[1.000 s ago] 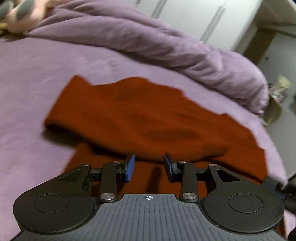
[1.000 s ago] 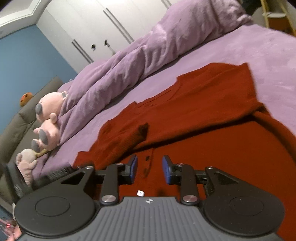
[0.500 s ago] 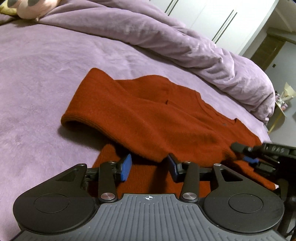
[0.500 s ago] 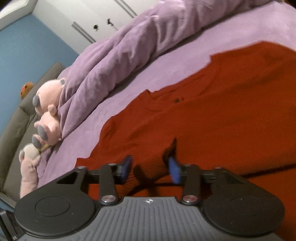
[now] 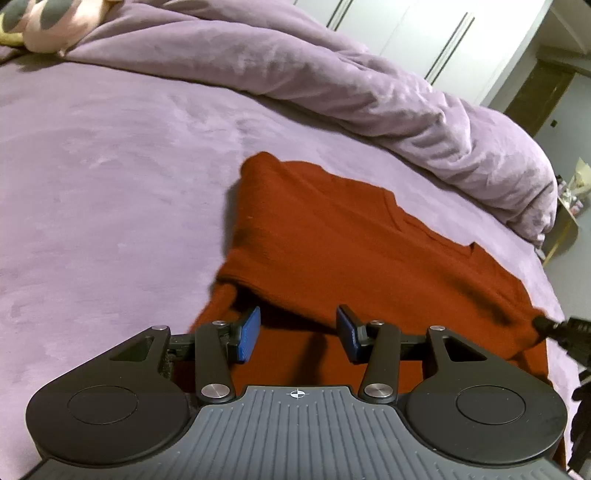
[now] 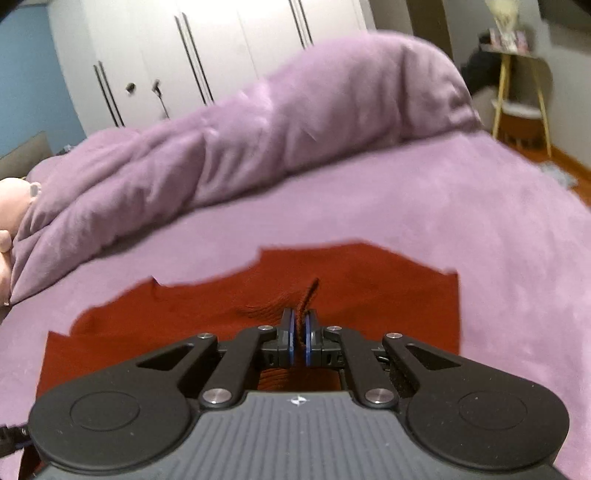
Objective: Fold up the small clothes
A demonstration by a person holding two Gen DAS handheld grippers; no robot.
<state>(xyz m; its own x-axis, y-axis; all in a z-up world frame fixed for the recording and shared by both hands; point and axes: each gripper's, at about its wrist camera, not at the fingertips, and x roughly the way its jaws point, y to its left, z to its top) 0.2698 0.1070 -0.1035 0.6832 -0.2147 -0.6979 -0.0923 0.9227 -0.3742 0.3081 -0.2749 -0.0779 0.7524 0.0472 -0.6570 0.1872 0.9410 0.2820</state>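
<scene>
Right tongs (image 6: 300,334) newly clamped on sweater (image 6: 369,295)

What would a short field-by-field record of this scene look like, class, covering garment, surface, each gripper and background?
garment: red sweater, partly folded over itself
surface: purple bedsheet
left gripper: open, low over the sweater's near edge
right gripper: shut on a pinch of the sweater
background: bunched purple duvet, white wardrobe, pink plush toy
</scene>
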